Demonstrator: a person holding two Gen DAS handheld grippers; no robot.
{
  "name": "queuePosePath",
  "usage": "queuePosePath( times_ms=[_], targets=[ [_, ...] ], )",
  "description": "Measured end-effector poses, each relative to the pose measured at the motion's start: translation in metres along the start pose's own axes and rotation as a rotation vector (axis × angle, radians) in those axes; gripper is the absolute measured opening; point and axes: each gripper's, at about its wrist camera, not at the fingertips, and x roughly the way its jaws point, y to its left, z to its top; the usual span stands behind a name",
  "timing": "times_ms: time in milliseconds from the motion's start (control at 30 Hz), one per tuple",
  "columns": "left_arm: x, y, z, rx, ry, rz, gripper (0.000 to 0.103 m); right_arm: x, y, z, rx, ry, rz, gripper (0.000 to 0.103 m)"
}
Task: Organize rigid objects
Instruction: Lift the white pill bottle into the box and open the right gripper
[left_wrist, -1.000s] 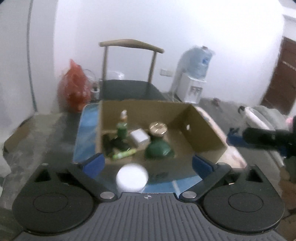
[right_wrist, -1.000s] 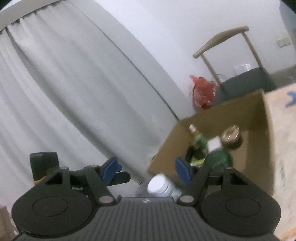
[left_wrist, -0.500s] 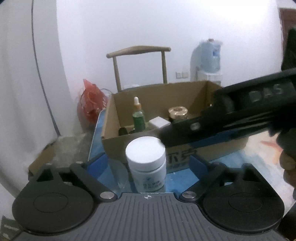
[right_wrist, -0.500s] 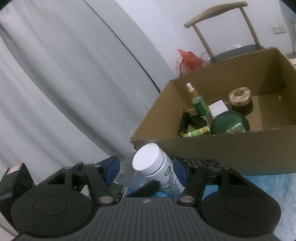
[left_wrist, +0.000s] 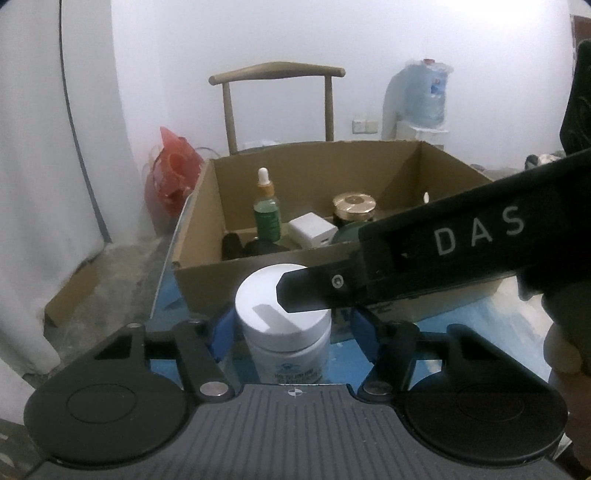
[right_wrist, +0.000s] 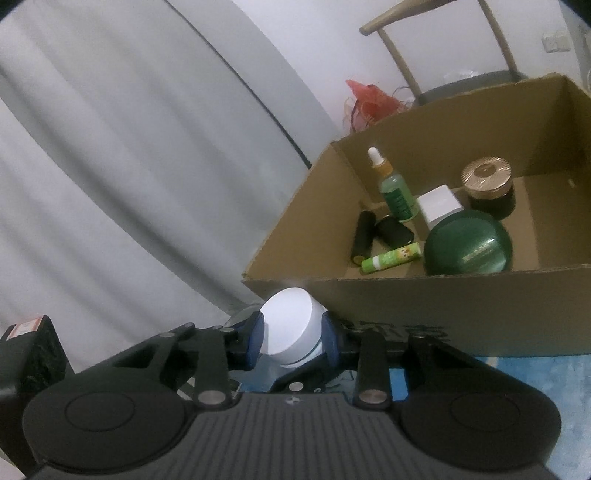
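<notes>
Two grippers closing on white jar (left_wrist: 283, 325): right gripper (right_wrist: 291, 334) pads pinch its lid, left gripper (left_wrist: 291, 332) pads flank the body, not touching. Cardboard box (right_wrist: 406, 302) at 12 o'clock.

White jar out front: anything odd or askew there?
Yes. Both grippers are closing on the same white jar: the left gripper brackets its body, while the right gripper pads sit at its lid. It stands outside the cardboard box. No spills or damage visible.

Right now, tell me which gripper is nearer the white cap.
Right. The right gripper, jaws closing, flanks the white cap; the left gripper, jaws closing, straddles the bottle lower down.
</notes>
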Motion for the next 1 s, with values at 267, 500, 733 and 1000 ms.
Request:
queuePosePath(
  times_ms=[267,500,733,1000],
  targets=[
    [-0.008,-0.014,0.001,0.008,-0.015,-0.018,0.065,-0.019,-0.001,-0.001,0.007,-0.025,-0.017,0.037],
    [-0.010,-0.025,0.000,0.020,-0.005,-0.032,0.065,-0.029,-0.006,-0.005,0.017,-0.028,-0.025,0.037],
    [-0.008,-0.032,-0.002,0.030,0.005,-0.045,0.065,-0.033,-0.015,-0.009,0.034,-0.027,-0.032,0.037],
    [-0.005,-0.039,-0.002,0.056,0.000,-0.036,0.069,-0.033,-0.019,-0.010,0.043,-0.024,-0.037,0.037]
  ],
)
